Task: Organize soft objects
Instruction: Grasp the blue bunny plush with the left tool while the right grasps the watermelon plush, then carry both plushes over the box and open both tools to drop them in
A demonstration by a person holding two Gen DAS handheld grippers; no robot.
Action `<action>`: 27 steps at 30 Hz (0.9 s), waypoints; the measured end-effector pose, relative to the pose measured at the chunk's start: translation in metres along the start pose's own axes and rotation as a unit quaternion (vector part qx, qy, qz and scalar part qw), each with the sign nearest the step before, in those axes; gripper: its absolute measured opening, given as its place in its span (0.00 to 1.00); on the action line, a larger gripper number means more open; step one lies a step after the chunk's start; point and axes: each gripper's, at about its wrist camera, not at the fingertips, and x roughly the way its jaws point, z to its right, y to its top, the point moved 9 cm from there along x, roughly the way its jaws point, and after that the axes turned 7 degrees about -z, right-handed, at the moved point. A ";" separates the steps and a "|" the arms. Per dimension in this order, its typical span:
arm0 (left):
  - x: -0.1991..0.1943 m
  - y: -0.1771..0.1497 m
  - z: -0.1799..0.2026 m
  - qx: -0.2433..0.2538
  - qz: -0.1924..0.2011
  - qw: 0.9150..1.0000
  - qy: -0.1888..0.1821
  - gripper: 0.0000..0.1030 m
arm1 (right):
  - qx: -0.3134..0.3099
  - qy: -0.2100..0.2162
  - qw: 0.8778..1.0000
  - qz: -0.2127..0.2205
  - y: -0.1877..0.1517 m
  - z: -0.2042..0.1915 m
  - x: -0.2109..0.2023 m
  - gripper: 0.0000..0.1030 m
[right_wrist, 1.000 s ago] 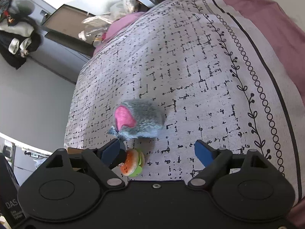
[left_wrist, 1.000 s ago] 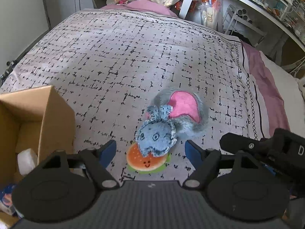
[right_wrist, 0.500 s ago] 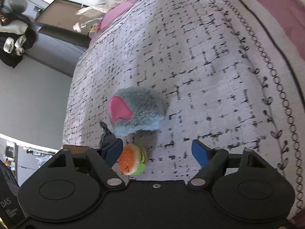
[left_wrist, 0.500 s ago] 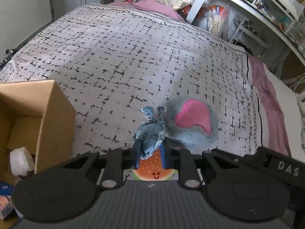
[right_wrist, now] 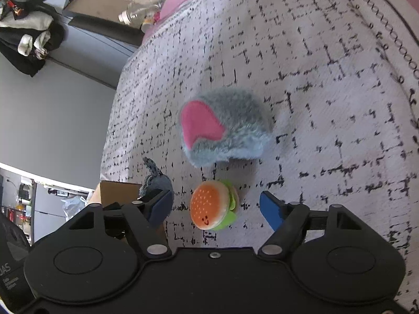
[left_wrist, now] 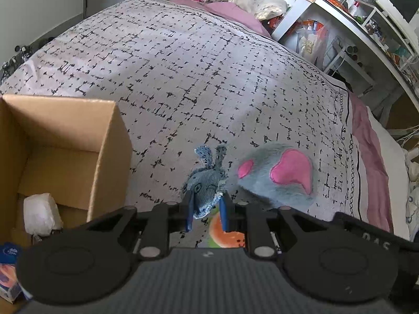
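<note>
- Left wrist view: the left gripper (left_wrist: 205, 210) is closed on the small blue denim toy (left_wrist: 207, 187), its blue fingers (left_wrist: 189, 210) pinching the lower body while the ears stick up toward 12 o'clock.
- The toy looks light, limp cloth; it squashes between the fingers, so I judge it safe to squeeze firmly. A hold across the stuffed body suits better than the thin ears, which would flop.
- At 3 o'clock from it, touching or nearly so, lies the grey furry toy (left_wrist: 277, 176) with pink patches, on the patterned bedspread (left_wrist: 183, 73). It is bulkier and fluffy; fur may slip, so a deep bite into its edge seems wise.
- The cardboard box (left_wrist: 65, 141) stands open at 9 o'clock, some items already inside, likely the place to drop things.
- The burger toy (left_wrist: 225, 233) peeks out just below the fingers at 6 o'clock.
- Right wrist view: the right gripper (right_wrist: 217, 208) hangs open and empty, fingers spread either side of the burger toy (right_wrist: 213, 205), not touching it.
- The burger toy looks small, round and spongy; gripping across its bun sides should hold.
- The grey furry toy (right_wrist: 226, 125) sits at 12 o'clock from the burger toy, close but apart.
</note>
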 end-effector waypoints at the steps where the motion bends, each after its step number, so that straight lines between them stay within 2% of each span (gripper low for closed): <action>1: 0.000 0.000 -0.002 -0.004 -0.001 1.000 -0.001 0.19 | 0.000 -0.003 1.000 -0.003 -0.001 0.000 0.004 0.71; 4: -0.002 0.001 -0.008 -0.011 -0.003 1.000 0.000 0.19 | -0.003 -0.010 1.000 -0.011 -0.002 -0.002 0.014 0.70; 6: -0.006 0.003 -0.010 -0.011 -0.002 1.000 -0.002 0.19 | -0.010 -0.018 1.000 -0.015 -0.004 -0.003 0.020 0.65; 9: -0.014 0.005 -0.011 -0.009 0.000 1.000 -0.009 0.19 | -0.019 -0.019 0.999 -0.021 -0.007 -0.006 0.029 0.47; 11: -0.017 0.006 -0.011 -0.004 0.002 1.000 -0.008 0.19 | -0.020 -0.012 0.999 -0.025 -0.008 -0.007 0.032 0.24; 13: -0.021 0.006 -0.012 -0.004 0.005 1.000 -0.004 0.19 | -0.023 -0.012 1.000 -0.018 -0.009 -0.007 0.030 0.19; 17: -0.030 0.003 -0.013 0.000 0.010 1.000 0.000 0.19 | -0.050 -0.016 0.999 0.006 -0.009 -0.017 0.018 0.17; 27: -0.057 -0.008 -0.014 0.000 0.026 1.000 0.013 0.19 | -0.084 -0.009 0.996 0.034 -0.015 -0.037 -0.009 0.17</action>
